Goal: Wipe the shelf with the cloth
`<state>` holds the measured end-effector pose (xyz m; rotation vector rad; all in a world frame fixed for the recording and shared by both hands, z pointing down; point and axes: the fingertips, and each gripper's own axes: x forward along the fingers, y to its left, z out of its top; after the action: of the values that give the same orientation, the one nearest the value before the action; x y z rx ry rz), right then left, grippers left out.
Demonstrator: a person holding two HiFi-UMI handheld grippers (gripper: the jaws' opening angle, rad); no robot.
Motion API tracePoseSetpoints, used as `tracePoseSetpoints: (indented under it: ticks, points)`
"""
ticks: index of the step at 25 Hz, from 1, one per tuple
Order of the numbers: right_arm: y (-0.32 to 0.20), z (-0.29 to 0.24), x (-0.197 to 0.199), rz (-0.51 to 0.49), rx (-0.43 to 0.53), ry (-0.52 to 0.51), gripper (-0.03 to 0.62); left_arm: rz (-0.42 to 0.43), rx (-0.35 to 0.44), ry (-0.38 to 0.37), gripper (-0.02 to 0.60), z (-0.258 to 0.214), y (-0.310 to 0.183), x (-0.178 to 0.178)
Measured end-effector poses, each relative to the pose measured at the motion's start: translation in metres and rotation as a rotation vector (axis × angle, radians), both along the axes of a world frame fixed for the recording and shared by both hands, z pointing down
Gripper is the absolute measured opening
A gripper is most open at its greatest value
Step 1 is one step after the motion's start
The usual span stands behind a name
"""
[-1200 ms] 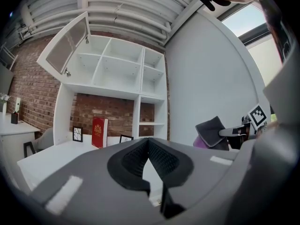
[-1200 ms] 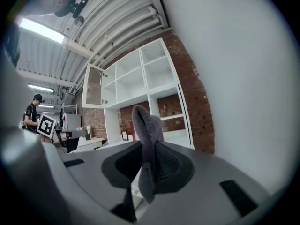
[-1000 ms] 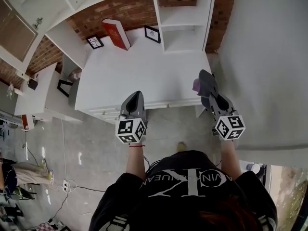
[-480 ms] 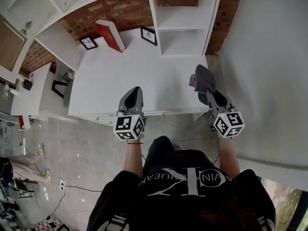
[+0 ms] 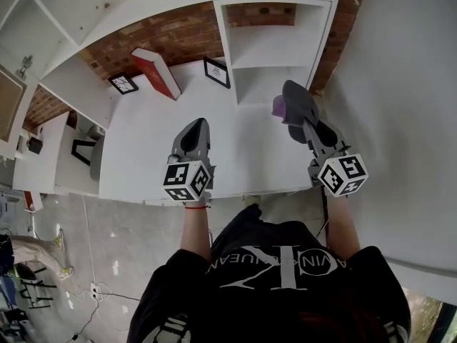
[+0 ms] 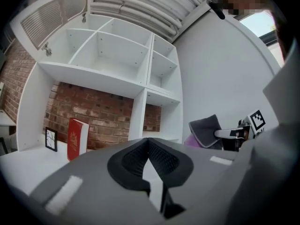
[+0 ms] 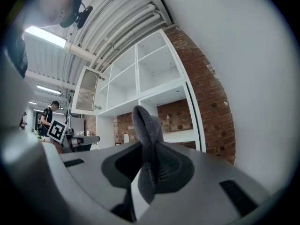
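Your left gripper point(image 5: 197, 125), centre frame, points level, jaws together, empty; your right gripper point(image 5: 310, 130), right of centre, pinches the cloth point(image 5: 294, 98).

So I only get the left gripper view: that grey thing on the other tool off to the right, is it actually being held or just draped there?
Observer: Held. The right gripper view shows the right gripper with its jaws shut on the grey cloth, which sticks up between them.
Operator: And besides the red book and the little frame, is anything else standing on that white top?
Observer: Yes, the head view shows a second picture frame on the book's other side.
Operator: Anybody else in the room?
Observer: The right gripper view shows a person standing far off in the background.
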<state>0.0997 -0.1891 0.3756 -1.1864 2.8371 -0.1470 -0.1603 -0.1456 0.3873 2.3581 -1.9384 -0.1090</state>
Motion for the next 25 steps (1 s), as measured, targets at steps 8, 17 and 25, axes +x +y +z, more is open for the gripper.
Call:
tracePoseSetpoints:
  ticks: [8, 17, 25]
  points:
    - [-0.069, -0.051, -0.028, 0.033, 0.131, 0.071, 0.063, 0.090, 0.030, -0.097, 0.011, -0.029, -0.075, 0.004]
    - [-0.160, -0.093, -0.076, 0.167, 0.411, 0.491, 0.063, 0.157, 0.057, -0.110, 0.011, -0.041, -0.119, -0.010]
    - [-0.189, 0.003, -0.145, -0.033, 0.382, 0.932, 0.073, 0.239, 0.022, -0.111, 0.011, -0.021, -0.139, -0.008]
